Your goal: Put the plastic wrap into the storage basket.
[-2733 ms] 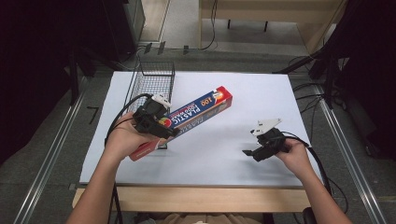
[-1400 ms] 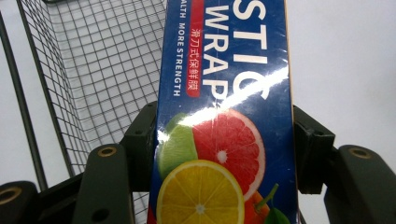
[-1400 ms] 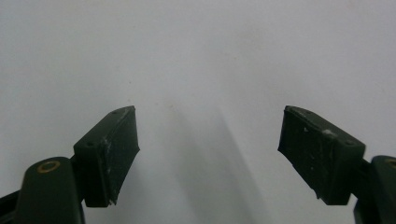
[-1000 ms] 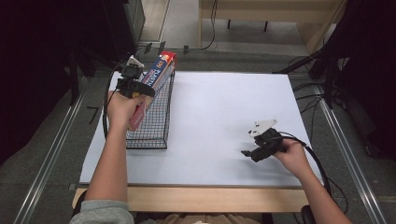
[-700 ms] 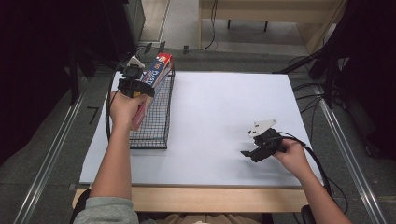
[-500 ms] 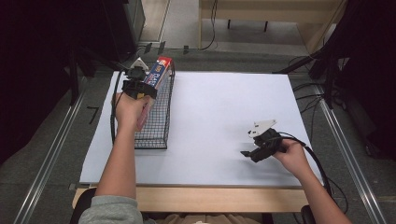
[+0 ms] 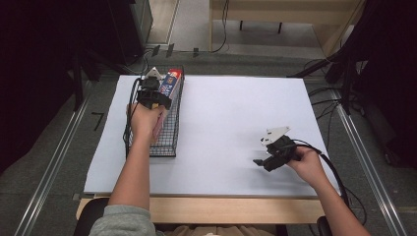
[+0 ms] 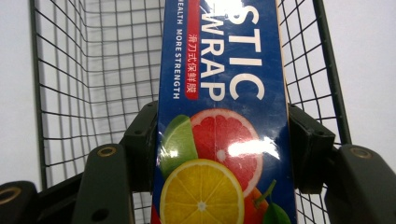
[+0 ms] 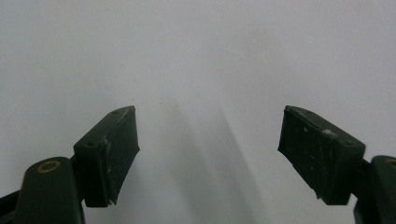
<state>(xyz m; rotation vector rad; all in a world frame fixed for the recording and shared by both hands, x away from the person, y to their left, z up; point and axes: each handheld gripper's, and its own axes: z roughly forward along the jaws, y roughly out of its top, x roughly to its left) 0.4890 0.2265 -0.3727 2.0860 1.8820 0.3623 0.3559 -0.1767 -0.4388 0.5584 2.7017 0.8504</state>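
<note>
Left claw (image 8: pixel 219 154) clamps blue citrus-printed plastic wrap box (image 8: pixel 224 116) inside wire basket (image 8: pixel 93 70); right claw (image 9: pixel 208 154) gapes.

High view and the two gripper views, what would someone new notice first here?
The blue plastic wrap box with its citrus picture, clamped between the left gripper fingers over the black wire basket at the white table's left edge. Then the right gripper, open and holding nothing, low over the bare tabletop at the near right.
</note>
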